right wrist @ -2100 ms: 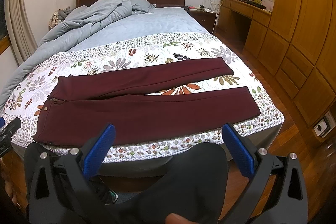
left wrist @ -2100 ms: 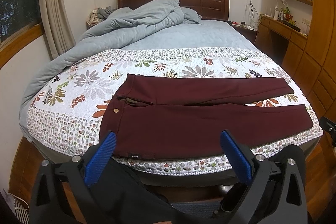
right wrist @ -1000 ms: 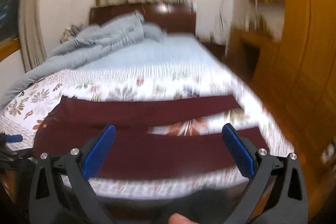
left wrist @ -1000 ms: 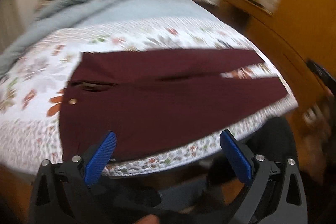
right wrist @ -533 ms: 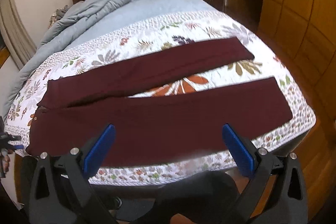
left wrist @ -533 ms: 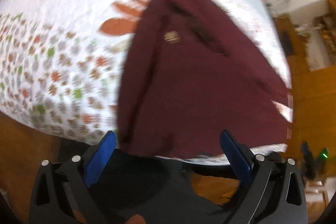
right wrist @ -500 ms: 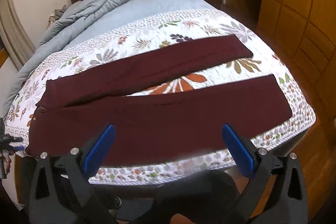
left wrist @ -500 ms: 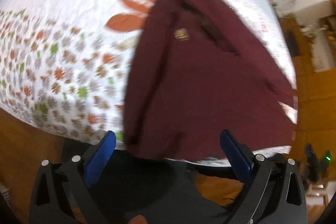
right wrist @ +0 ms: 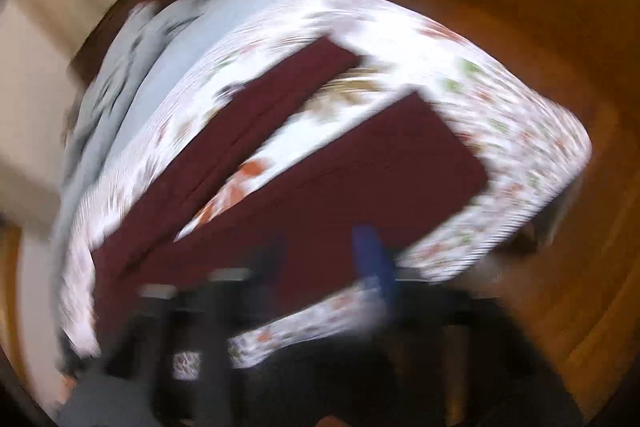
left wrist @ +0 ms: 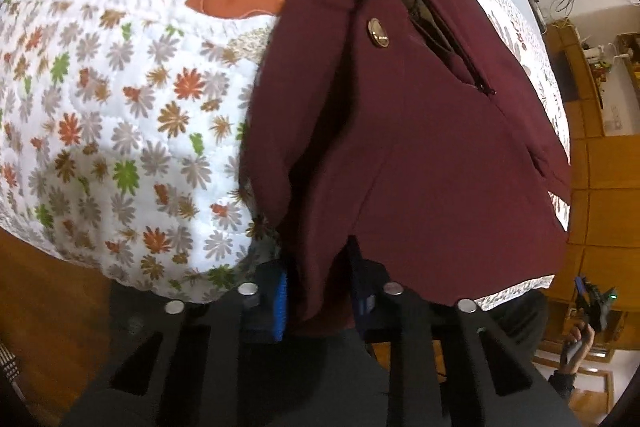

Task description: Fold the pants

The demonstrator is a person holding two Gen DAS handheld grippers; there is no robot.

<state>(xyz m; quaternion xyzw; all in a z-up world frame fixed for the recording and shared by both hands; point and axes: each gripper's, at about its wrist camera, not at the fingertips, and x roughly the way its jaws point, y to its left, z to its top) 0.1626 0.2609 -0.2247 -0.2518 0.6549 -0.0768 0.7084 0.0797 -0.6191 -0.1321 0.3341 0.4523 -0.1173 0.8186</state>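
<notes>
Pants (left wrist: 420, 131): maroon, on the floral quilt (left wrist: 120, 99) at the foot of the bed; waist end toward the left gripper, 2 legs running away toward the far side.
Waist corner: lifted off the quilt and bunched, with a deep crease running up from the near edge.
Button (left wrist: 378, 33): gold, on the waistband, face up; open fly with zipper just beside it.
Left gripper (left wrist: 320, 291): jaws narrow, clamped on the near waist corner; maroon cloth fills the gap between the 2 blue pads (left wrist: 280, 303).
Right gripper (right wrist: 320, 263): view heavily motion-blurred; 1 blue pad (right wrist: 372, 259) visible over the near leg's edge, the other lost in blur. Cannot tell jaw width, nor whether cloth is held.
Legs, right wrist view: 2 maroon strips (right wrist: 320, 187) spread apart in a V, quilt showing between them; near leg's hem close to the bed corner.
Blanket (right wrist: 120, 75): pale blue, heaped toward the headboard, well apart from the pants.
Floor (right wrist: 560, 47): wood, around the bed.
</notes>
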